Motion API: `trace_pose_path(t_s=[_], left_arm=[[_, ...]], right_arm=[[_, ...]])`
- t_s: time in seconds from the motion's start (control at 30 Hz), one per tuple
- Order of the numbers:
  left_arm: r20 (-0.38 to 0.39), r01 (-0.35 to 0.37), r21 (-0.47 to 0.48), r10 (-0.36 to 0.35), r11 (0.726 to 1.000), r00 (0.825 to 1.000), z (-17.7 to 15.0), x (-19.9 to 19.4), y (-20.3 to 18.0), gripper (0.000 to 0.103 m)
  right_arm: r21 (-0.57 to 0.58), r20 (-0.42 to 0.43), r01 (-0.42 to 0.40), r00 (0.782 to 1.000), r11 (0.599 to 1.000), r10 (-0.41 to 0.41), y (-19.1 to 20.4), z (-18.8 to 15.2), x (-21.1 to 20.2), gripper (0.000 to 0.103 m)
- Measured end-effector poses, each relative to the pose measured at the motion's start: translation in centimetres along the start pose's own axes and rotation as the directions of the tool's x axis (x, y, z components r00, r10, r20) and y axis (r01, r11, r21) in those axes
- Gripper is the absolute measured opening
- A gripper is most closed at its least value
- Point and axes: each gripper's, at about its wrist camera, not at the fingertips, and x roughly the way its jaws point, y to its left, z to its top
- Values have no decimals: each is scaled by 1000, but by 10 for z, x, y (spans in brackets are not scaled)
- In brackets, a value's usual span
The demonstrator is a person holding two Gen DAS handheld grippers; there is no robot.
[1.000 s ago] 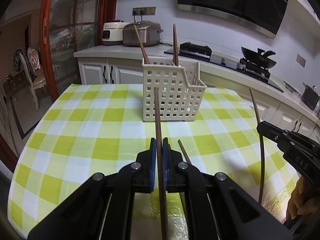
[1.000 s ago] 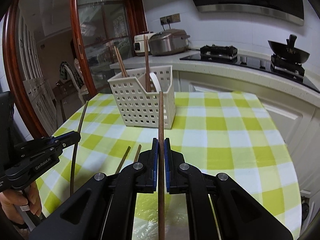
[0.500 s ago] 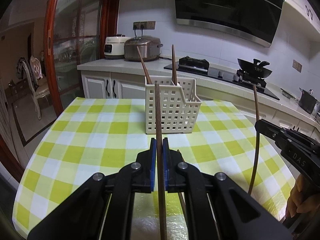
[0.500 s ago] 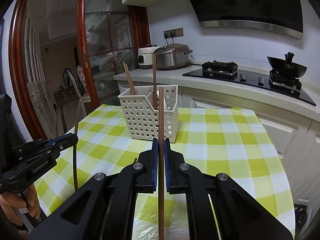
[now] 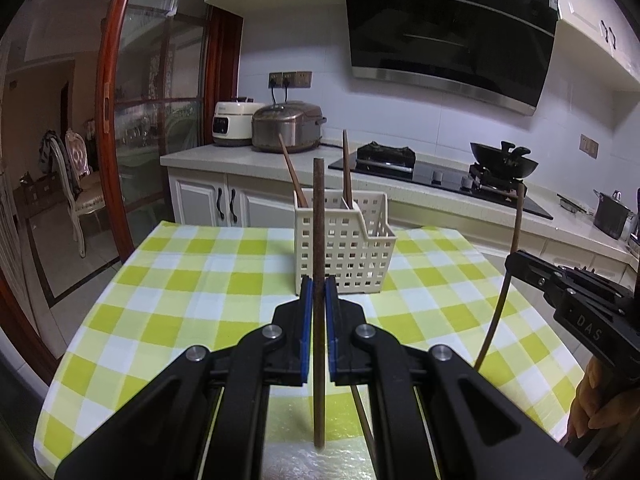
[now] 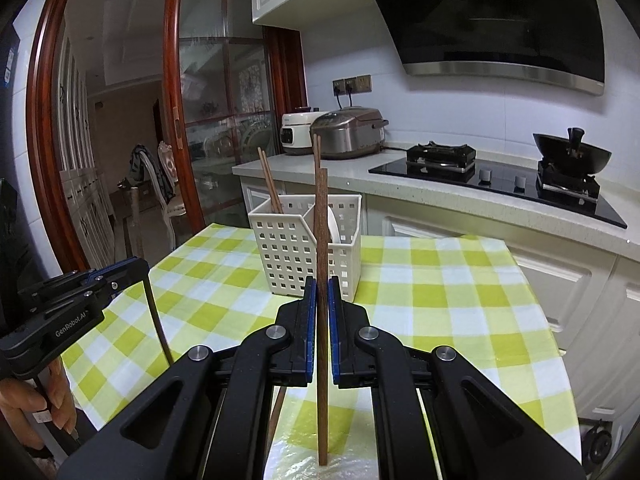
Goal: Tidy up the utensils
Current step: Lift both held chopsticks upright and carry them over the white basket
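Kitchen: glass sliding door [image 5: 156,128] with red-brown frame on the left, two rice cookers [image 5: 286,126] on the rear counter, black hob with wok [image 5: 502,160] to the right, range hood [image 5: 448,28] above. Bench [image 5: 192,280] in front carries a yellow-green and white checked cloth.

White perforated basket [image 5: 344,248] stands upright mid-bench, divided into compartments. Chopsticks in basket [image 5: 346,168] lean out of its top at the left and centre; something white and rounded sits in the right compartment, seen from the right wrist view.

Left tool [image 5: 319,292]: clenched on a dark brown chopstick [image 5: 319,220], held upright, upper end crossing in front of the basket, lower end hanging clear above the cloth. Basket lies straight ahead of the tips, apart from them.

Right tool [image 6: 321,292]: clenched on a reddish-brown chopstick [image 6: 321,240], also upright, lined up with the basket's front wall in view, not touching it.

Loose chopsticks lie on the cloth under the tools, mostly hidden. A hand [image 6: 28,408] grips the left tool's handle.
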Motion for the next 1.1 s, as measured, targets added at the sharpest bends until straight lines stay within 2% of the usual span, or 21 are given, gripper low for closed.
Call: trace_pose_path(t_s=[0.6, 0.73, 0.9, 1.1], left_arm=[[33, 0, 29, -1, 1000, 999, 15, -6, -2, 6], [23, 26, 30, -26, 999, 999, 22, -4, 1, 6], [35, 54, 54, -56, 997, 998, 43, 0, 0, 6], [56, 80, 73, -84, 994, 995, 91, 14, -1, 6]], right_arm=[[-38, 26, -2, 1000, 999, 3, 10, 11, 2, 6], [-63, 44, -8, 999, 998, 10, 13, 23, 5, 6], [-74, 48, -15, 999, 997, 18, 11, 47, 18, 6], [-93, 64, -14, 998, 996, 20, 8, 86, 38, 6]])
